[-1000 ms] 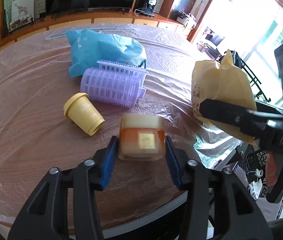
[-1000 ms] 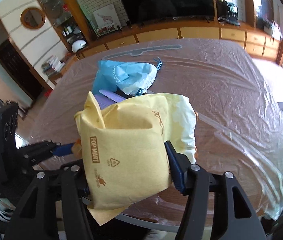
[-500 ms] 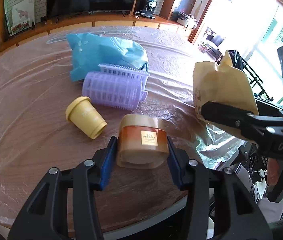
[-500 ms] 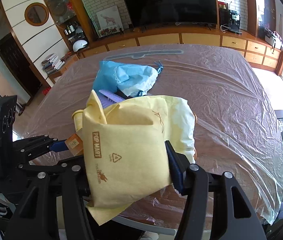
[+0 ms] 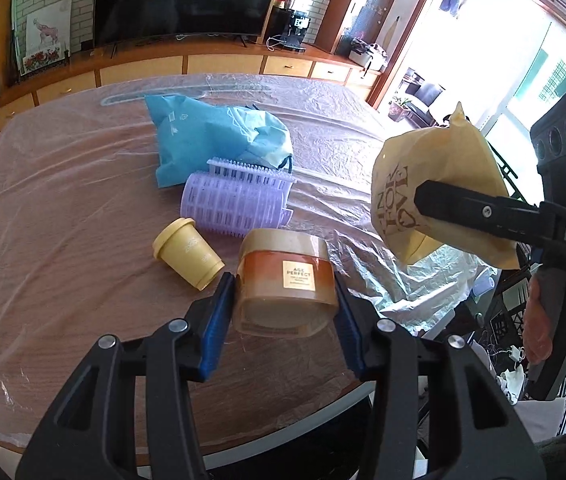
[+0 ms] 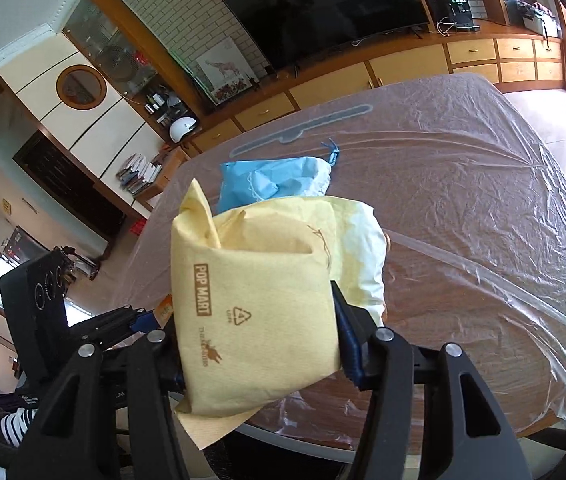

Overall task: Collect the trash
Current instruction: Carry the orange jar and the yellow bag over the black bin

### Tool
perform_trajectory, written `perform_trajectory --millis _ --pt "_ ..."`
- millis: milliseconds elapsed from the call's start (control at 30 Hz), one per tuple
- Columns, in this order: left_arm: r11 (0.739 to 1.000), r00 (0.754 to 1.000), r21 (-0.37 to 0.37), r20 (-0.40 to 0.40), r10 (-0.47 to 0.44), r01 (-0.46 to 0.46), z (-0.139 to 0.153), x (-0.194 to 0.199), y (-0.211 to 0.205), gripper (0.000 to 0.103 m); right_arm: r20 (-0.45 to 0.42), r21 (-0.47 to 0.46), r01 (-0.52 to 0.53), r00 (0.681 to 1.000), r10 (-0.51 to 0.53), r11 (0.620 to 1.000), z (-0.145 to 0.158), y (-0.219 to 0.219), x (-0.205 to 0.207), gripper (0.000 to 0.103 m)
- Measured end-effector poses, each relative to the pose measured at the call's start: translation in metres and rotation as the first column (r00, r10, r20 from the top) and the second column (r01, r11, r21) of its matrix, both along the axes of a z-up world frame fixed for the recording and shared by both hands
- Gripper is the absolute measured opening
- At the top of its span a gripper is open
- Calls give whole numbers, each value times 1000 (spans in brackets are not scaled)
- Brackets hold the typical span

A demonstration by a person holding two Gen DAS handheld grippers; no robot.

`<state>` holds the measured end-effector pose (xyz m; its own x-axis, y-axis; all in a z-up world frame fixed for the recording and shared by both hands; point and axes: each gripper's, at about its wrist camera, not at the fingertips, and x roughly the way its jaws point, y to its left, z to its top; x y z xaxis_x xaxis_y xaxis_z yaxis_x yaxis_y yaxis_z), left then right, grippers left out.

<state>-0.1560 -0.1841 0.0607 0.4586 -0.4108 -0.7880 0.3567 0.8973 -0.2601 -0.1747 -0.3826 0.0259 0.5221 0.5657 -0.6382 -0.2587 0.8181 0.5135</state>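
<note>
My left gripper (image 5: 285,292) is shut on an orange cream jar (image 5: 287,280) and holds it tilted above the table. My right gripper (image 6: 259,320) is shut on a yellow Pop Mart bag (image 6: 267,300), held up over the table's near edge; the bag also shows at the right of the left wrist view (image 5: 435,192). A small yellow cup (image 5: 187,252) lies on its side left of the jar. A purple ribbed roller (image 5: 239,200) and a blue pouch (image 5: 211,136) lie beyond it. The blue pouch shows behind the bag in the right wrist view (image 6: 275,184).
The wooden table (image 5: 51,208) is covered with crinkled clear plastic sheet that hangs over its right edge (image 5: 439,280). A TV cabinet (image 5: 143,68) runs behind the table. The left gripper's body (image 6: 47,308) shows at the left of the right wrist view.
The jar has been lifted off the table and tilted in my left gripper. The yellow bag has risen slightly in my right gripper.
</note>
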Motion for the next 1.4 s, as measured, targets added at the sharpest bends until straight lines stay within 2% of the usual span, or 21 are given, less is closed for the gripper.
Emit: perform_trajectory --millis 267,567,967,1400 --pt "1000 1000 -7 8 13 -13 7 -10 15 48 19 41 -37 999 37 998 13 2 -12 54" --pt "1000 999 0 20 28 -28 14 -26 32 48 32 34 -103 994 102 994 23 5 -39 54" --pt "1000 1000 2 20 3 -3 21 -56 42 48 33 8 -204 978 204 979 22 27 -91 54" --pt "997 998 17 5 -70 70 22 -90 39 49 -2 -3 -271 963 271 963 14 33 -122 52"
